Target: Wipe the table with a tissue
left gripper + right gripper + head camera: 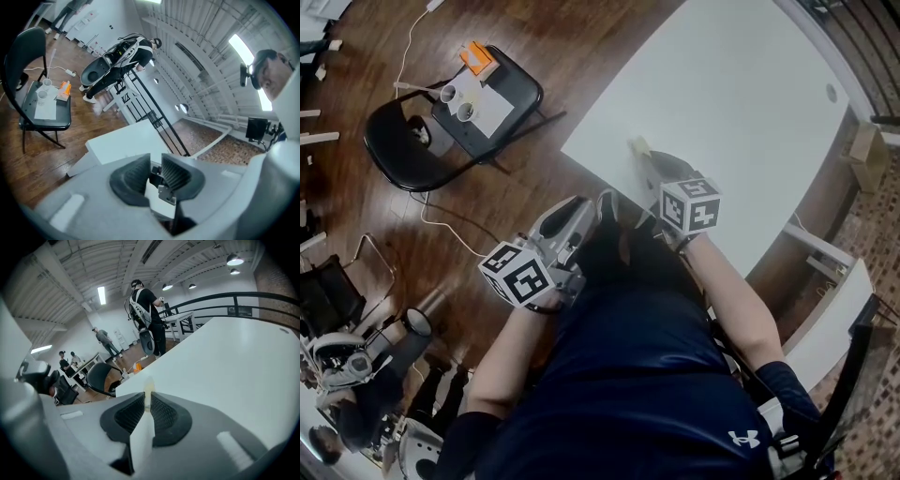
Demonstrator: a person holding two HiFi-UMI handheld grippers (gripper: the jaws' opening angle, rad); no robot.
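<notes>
Both jaws of the right gripper (148, 404) pinch the tissue (142, 439); it should be pressed flat on the white table (234, 362) while wiping. The left gripper (156, 172) stands spread, empty.

Place: an industrial lab hall is shown
Roof (61, 277): ribbed metal, lit by tube lamp (101, 295)
Railing (234, 296): seen at 2 o'clock
Furniture: worktop (731, 112); folding chair (517, 89) at 10 o'clock
</notes>
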